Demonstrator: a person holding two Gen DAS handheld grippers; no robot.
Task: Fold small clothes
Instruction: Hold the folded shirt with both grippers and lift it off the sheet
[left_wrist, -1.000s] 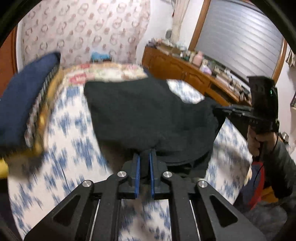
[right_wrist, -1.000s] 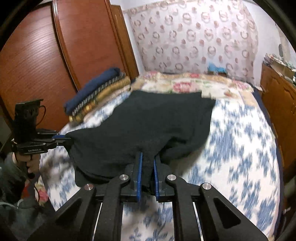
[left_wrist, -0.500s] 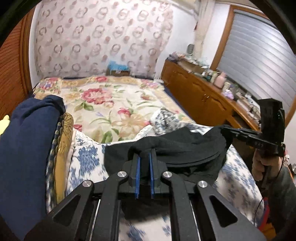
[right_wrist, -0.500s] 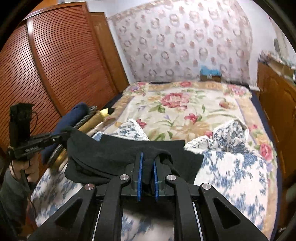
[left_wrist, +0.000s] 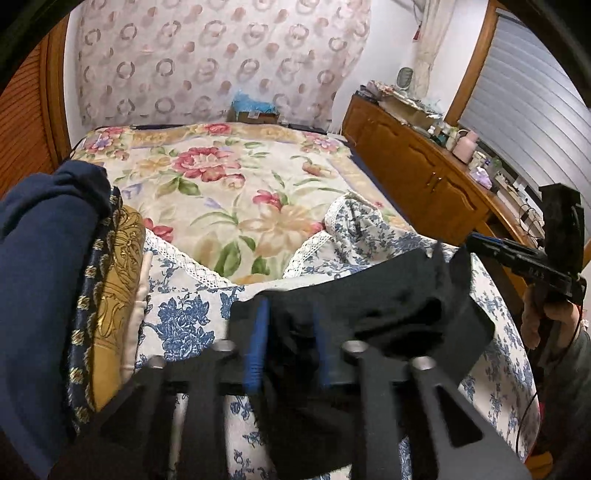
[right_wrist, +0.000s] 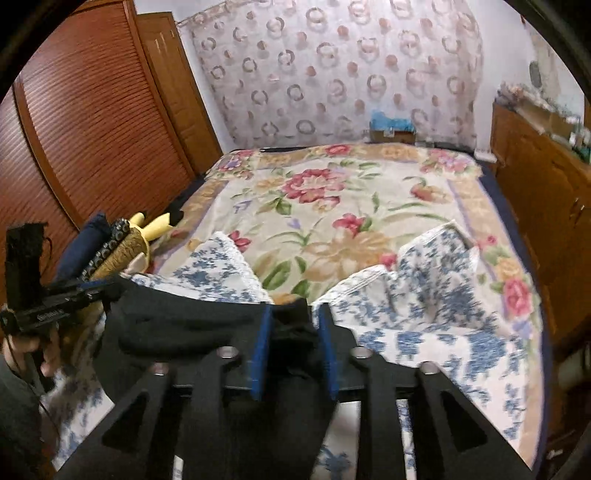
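The bed (left_wrist: 236, 206) fills both views, spread with a floral blanket (right_wrist: 332, 206) and, nearer the cameras, a rumpled blue-and-white floral sheet (right_wrist: 436, 295) with a lace edge. Along its left side lies a stack of folded things (left_wrist: 44, 280), a dark blue piece uppermost with patterned gold and navy cloth under it; a wooden dresser (left_wrist: 417, 173) runs down the right side and a louvred wardrobe (right_wrist: 92, 122) stands to the left. The black garment (left_wrist: 388, 302) lies on the blue-and-white sheet at the near end of the bed, bunched and doubled on itself, stretched between the two tools. This looks like the end of a fold: one edge seems to have been laid over the rest, and both grips are being let go. The left gripper (left_wrist: 290, 343) has its blue pads (left_wrist: 258, 343) parted, with black cloth lying loosely between them rather than pinched. The right gripper (right_wrist: 293, 339) likewise stands with its jaws apart, a fold of the garment slack in the gap and apparently brushing the pads without being squeezed. The next move probably calls for drawing both tools straight back so the cloth does not drag, then checking whether the bundle is neat enough or needs another fold or smoothing, since its edges look uneven and lumpy from here.
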